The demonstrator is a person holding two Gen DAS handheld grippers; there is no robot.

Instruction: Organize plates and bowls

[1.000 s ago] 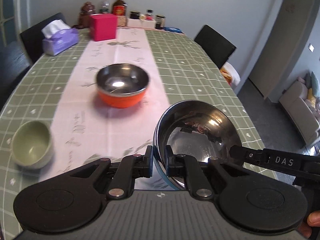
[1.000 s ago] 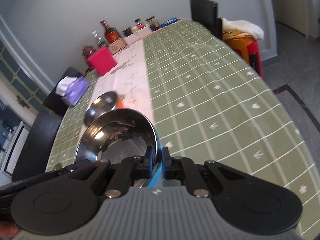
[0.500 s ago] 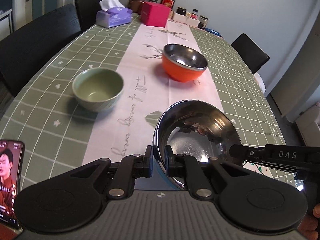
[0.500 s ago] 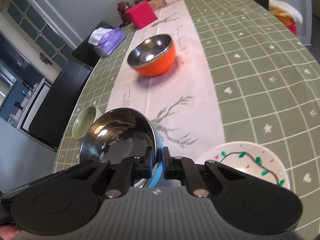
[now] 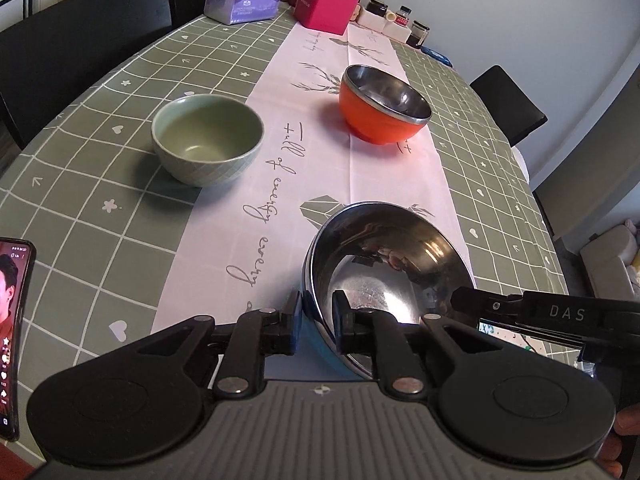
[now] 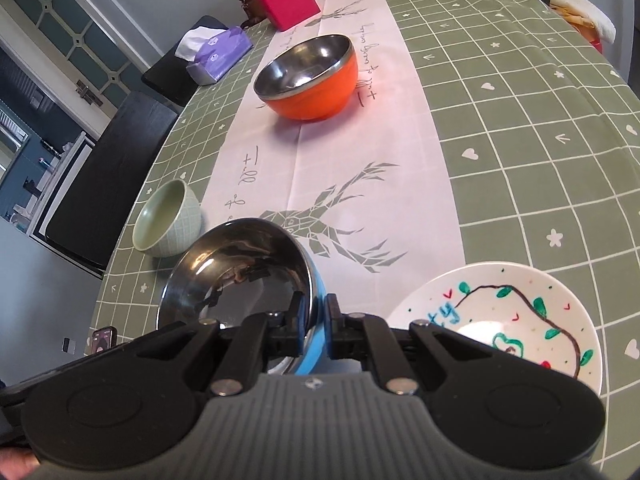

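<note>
Steel-lined and blue on the outside, the blue bowl (image 5: 384, 276) sits low over the pink table runner (image 5: 280, 184) at the near end of the table, with both grippers on its rim. The left gripper (image 5: 316, 322) straddles the near rim, one finger outside and one inside; its jaws are opening, with a gap showing at the outer finger. The right gripper (image 6: 313, 326) pinches the rim on the opposite side, fingers pressed tight against the wall.

Just beside the blue bowl, on the green checked tablecloth (image 6: 520, 152), lies a white plate (image 6: 500, 316) painted with a brown vine and green leaves. Farther up the runner stands an orange bowl (image 5: 380, 106) with a steel lining, upright and well apart. A pale green ceramic bowl (image 5: 206, 140) stands off to one side at the runner's edge. A phone (image 5: 12, 332) with a lit screen lies at the table's near edge. At the far end are a purple tissue pack (image 5: 240, 0), a pink box (image 5: 326, 8) and some bottles and jars.
</note>
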